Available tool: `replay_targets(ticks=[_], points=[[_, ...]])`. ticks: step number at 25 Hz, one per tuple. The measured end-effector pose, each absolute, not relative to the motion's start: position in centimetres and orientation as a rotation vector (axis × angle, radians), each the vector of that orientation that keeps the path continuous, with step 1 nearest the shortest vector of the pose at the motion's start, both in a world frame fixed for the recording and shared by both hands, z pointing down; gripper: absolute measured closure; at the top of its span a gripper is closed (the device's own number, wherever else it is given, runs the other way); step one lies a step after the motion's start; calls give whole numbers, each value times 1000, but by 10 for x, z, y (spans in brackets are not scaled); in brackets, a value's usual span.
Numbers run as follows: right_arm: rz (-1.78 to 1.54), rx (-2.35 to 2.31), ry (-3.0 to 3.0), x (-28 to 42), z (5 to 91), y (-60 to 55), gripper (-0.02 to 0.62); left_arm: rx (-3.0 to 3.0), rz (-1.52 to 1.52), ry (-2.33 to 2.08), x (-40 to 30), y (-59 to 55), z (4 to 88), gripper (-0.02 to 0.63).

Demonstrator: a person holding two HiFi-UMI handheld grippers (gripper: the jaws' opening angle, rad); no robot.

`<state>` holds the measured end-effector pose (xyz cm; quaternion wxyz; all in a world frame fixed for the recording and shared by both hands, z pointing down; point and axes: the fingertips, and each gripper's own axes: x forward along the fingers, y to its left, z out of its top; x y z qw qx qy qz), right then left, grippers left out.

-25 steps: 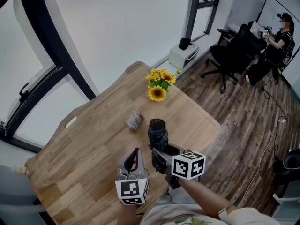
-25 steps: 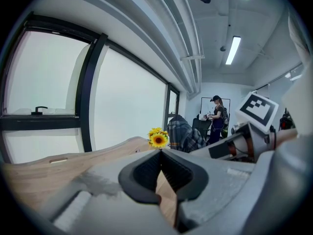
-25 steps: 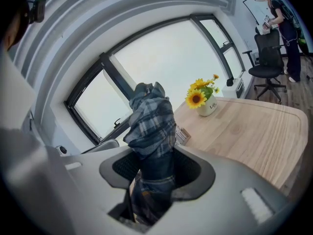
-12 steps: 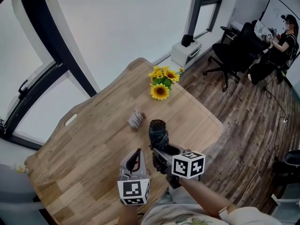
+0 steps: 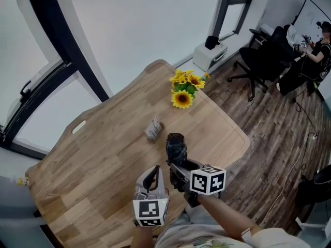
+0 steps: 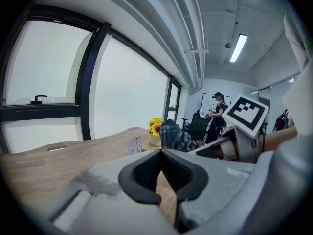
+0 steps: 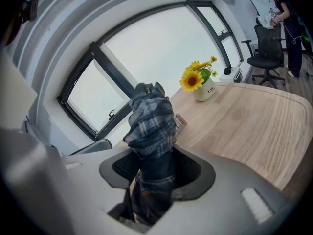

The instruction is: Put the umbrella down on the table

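Note:
A folded umbrella in dark blue plaid cloth stands nearly upright over the near part of the wooden table. My right gripper is shut on its lower end. In the right gripper view the umbrella rises out from between the black pads, its tip pointing away and up. My left gripper hangs just to the left of the right one, shut, with nothing between its jaws. From the left gripper view the umbrella shows to the right, beyond the closed pads.
A pot of sunflowers stands near the table's far edge, with a small card holder closer in. Beyond the table lie a white box on the floor, office chairs and a seated person. Windows run along the left.
Both grippers have sunk a little towards the table, the right one still holding the umbrella. The head view has shifted slightly; the jaws have not changed.

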<state>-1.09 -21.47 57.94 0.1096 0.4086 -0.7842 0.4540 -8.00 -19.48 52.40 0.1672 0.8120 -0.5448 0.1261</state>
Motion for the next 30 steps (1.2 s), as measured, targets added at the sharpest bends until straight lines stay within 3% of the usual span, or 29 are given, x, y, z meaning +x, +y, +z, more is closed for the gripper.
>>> replay_targets(ticks=[30], points=[[1516, 1145, -2097, -29, 658, -223, 402, 2213, 373, -1560, -112, -205, 555, 601]])
